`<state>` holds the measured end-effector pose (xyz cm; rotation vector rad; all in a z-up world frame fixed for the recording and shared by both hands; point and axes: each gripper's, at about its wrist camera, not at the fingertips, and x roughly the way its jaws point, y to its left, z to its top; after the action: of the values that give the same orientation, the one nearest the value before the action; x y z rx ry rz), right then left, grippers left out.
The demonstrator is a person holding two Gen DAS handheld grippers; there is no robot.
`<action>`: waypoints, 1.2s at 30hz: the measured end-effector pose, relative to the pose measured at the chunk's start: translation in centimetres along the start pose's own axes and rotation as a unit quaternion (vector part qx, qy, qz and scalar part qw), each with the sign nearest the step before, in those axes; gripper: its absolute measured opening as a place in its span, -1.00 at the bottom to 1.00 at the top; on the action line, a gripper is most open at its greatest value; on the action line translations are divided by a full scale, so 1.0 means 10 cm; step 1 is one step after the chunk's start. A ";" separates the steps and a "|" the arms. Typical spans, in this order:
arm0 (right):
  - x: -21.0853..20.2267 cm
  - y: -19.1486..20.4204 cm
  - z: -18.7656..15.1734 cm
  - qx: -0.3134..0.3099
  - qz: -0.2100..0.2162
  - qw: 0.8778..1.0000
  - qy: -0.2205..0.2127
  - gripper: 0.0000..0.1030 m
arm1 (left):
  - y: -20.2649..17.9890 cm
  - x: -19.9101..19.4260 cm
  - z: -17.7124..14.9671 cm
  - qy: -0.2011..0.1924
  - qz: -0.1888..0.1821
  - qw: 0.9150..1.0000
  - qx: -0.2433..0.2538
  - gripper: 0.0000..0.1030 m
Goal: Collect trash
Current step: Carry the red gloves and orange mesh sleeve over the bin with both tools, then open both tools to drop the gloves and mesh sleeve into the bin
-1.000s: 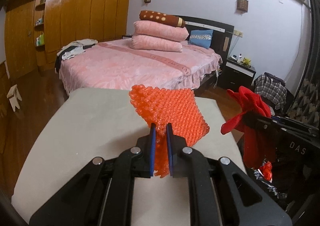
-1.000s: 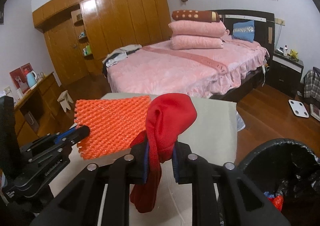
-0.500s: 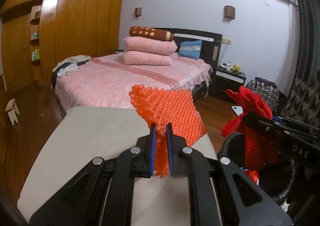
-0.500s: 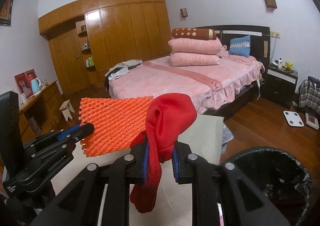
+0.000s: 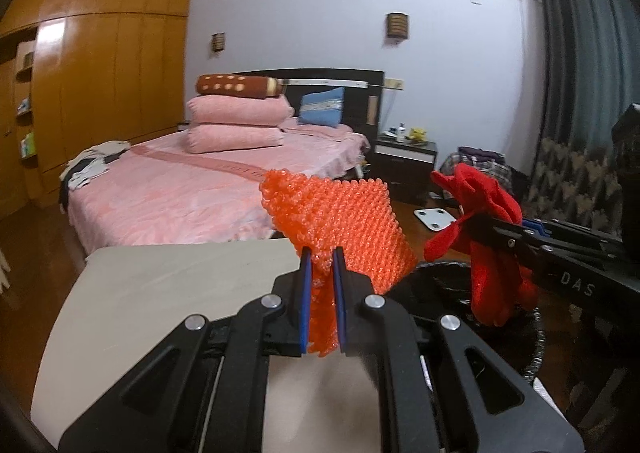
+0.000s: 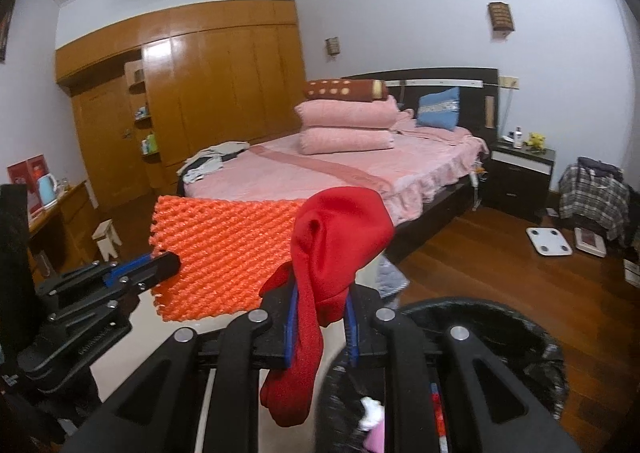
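My left gripper (image 5: 320, 257) is shut on an orange bubble-wrap sheet (image 5: 344, 213), which stands up from its blue pads above the right end of the beige table (image 5: 168, 293). In the right wrist view the same orange sheet (image 6: 224, 257) hangs from the left gripper (image 6: 170, 261) at the left. My right gripper (image 6: 320, 293) is shut on a red cloth (image 6: 336, 241) that droops below its jaws. The red cloth (image 5: 488, 233) also shows at the right of the left wrist view, over the black-lined trash bin (image 5: 532, 337). The bin (image 6: 516, 337) lies just below and right of the right gripper.
A pink bed (image 6: 360, 169) with stacked pillows stands behind the table. A wooden wardrobe (image 6: 224, 93) lines the far wall. A nightstand (image 6: 520, 177), a white scale (image 6: 548, 241) and a pile of clothes (image 6: 592, 193) sit on the wooden floor at the right.
Both grippers have swung right and risen with their loads. The trash bin has come further into view under the right gripper, and the table has slid left and lower in both views.
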<state>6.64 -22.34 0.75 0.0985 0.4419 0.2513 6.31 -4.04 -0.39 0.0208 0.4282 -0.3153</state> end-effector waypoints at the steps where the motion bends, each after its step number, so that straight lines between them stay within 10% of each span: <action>1: -0.02 -0.05 0.00 0.002 -0.006 1.000 0.000 -0.64 | -0.06 0.03 -0.01 0.003 -0.007 1.000 0.004 -0.82; 24: 0.16 -1.43 -0.55 0.060 -0.120 0.989 0.067 -0.62 | -1.15 1.26 -0.32 0.103 -0.101 0.985 0.092 -0.81; 36: 0.30 -1.65 -0.91 0.064 -0.146 0.982 0.105 0.54 | -1.01 1.50 -0.50 0.142 -0.085 0.983 0.076 0.21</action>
<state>8.86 -37.10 -11.14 0.1314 0.6753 -0.0572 14.16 -17.70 -10.65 0.1806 0.6912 -0.5161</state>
